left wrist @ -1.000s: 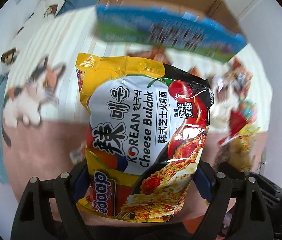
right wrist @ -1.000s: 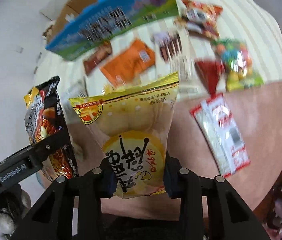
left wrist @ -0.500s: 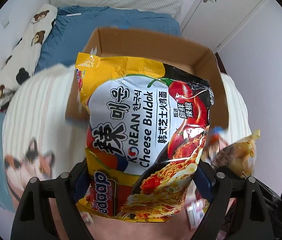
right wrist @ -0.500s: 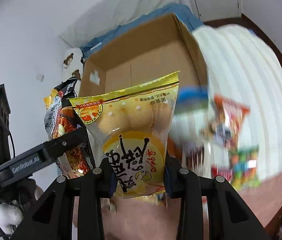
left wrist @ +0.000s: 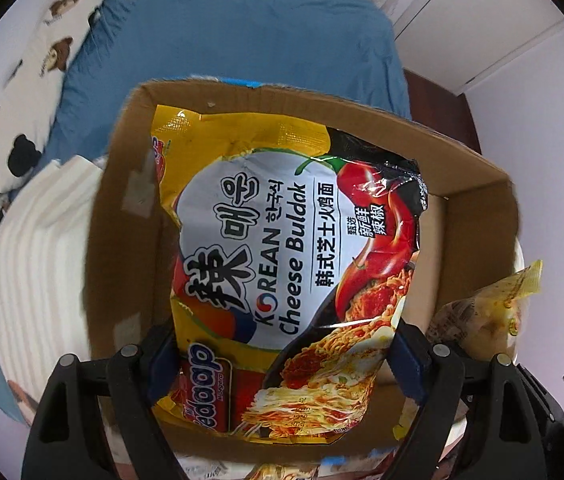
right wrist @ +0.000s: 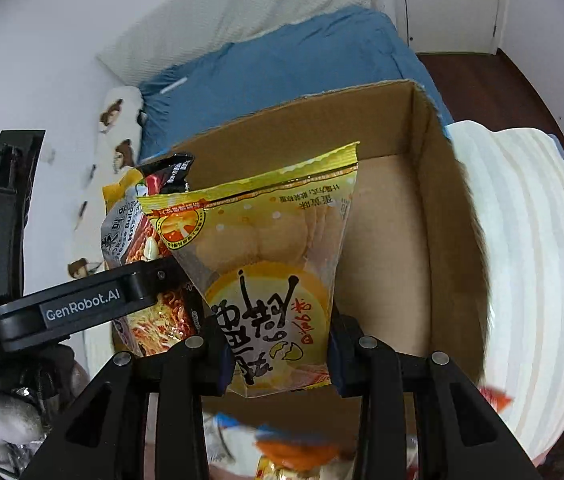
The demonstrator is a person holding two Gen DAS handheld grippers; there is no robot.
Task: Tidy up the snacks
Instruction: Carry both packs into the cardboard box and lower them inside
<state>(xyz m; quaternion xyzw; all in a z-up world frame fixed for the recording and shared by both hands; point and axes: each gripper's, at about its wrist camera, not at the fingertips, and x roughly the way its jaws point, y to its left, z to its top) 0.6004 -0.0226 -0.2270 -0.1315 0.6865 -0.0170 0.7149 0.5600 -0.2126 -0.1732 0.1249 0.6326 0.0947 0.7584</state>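
Item one: Korean Cheese Buldak noodle packet (left wrist: 282, 264), pinched at its lower edge by the left claw (left wrist: 282, 364) and held upright over the open cardboard box (left wrist: 477, 216), presumably so it can drop straight in. Item two: yellow egg-biscuit bag (right wrist: 270, 276), pinched likewise by the right claw (right wrist: 278, 356) just beside the noodle packet, above the same box. The left view hides the box floor behind the packet; the right view shows it bare, with loose snack packets (right wrist: 293, 448) blurred below the near wall.

Black plastic left gripper (left wrist: 282, 364) and right gripper (right wrist: 278, 354): blue-padded fingers (left wrist: 407, 354), silver screws, white "GenRobot.AI" lettering.
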